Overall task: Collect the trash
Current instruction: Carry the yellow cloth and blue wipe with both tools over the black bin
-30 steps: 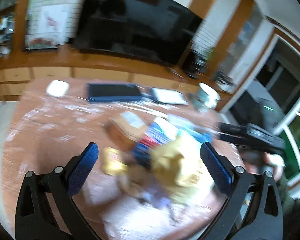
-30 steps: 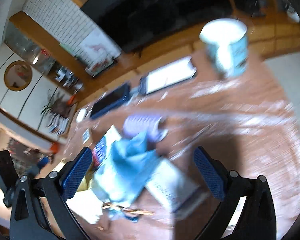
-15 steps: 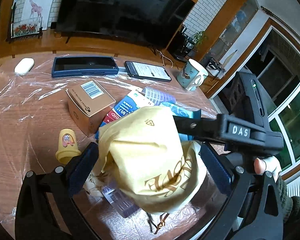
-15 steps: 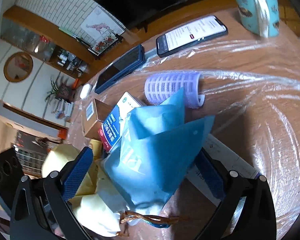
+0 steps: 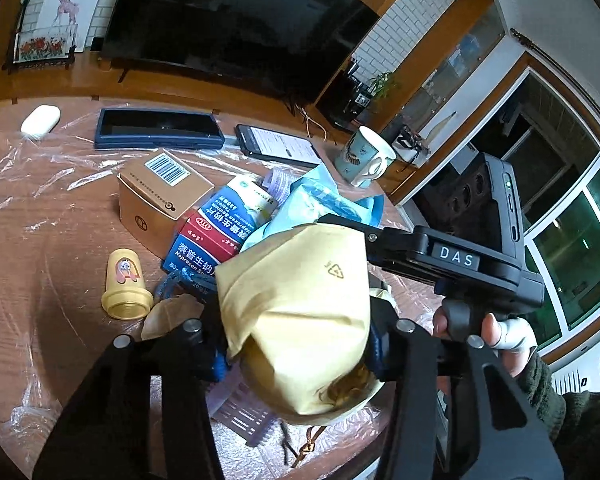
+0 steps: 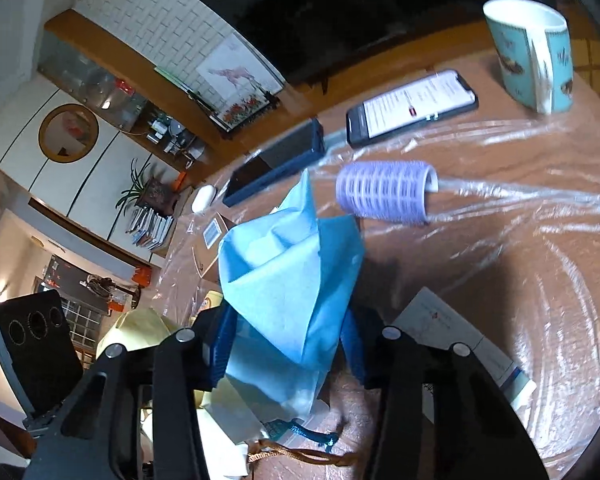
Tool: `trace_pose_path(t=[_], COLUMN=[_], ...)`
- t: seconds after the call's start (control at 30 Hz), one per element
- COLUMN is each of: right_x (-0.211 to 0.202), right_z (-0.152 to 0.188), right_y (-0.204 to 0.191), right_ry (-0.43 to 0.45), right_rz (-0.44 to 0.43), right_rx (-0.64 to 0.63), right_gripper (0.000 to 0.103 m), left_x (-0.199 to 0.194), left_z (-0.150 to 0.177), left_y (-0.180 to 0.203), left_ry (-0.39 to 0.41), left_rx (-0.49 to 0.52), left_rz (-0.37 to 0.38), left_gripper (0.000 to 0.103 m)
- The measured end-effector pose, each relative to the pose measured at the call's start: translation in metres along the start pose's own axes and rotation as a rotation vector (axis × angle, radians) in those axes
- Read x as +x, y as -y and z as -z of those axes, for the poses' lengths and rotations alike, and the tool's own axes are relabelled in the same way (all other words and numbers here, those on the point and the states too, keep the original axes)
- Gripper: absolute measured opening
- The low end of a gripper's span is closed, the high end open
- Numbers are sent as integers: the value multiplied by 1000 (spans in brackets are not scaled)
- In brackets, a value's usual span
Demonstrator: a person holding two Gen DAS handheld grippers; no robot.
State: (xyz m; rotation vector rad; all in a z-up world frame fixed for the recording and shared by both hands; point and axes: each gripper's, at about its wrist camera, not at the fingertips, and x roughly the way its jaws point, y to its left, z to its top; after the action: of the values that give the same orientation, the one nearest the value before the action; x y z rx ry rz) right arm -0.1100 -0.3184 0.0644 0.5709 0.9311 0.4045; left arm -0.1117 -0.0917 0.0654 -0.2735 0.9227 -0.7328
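Fig.: L gripper (image 5: 296, 344), jaws closing, pinches yellow drawstring bag (image 5: 300, 320); R gripper (image 6: 288, 346) clenched on blue drawstring bag (image 6: 288, 280), both just above the film-covered table (image 6: 520, 280). Lift w/ cords clear, slowly. Beyond: naproxen box (image 5: 216, 232), cardboard box (image 5: 160, 192), purple hair roller (image 6: 384, 192), mug (image 6: 532, 52).

The right gripper (image 6: 286, 344) is clamped on a light blue cloth bag (image 6: 288, 280), its blue pads pressed into both sides. Just beyond the bag lies a purple hair roller (image 6: 384, 192) on the plastic-covered wooden table (image 6: 540, 264). Farther off sit a lit phone (image 6: 412, 108), a dark blue case (image 6: 276, 164) and, far right, a teal mug (image 6: 532, 56). A pale yellow bag (image 6: 140, 332) shows at near left.
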Motion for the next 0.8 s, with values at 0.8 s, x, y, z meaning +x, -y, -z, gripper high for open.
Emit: trace_pose_path(t=[0.8], right_x=[-131], right_z=[24], right_y=[-24], right_ry=[330], right_rz=[188], right_rx=[-183], right_gripper=[44], left_x=[-43], left_z=[0], left_y=[19], left_ry=[116], left_rx=[-9], left_rz=[7], left_gripper=[49])
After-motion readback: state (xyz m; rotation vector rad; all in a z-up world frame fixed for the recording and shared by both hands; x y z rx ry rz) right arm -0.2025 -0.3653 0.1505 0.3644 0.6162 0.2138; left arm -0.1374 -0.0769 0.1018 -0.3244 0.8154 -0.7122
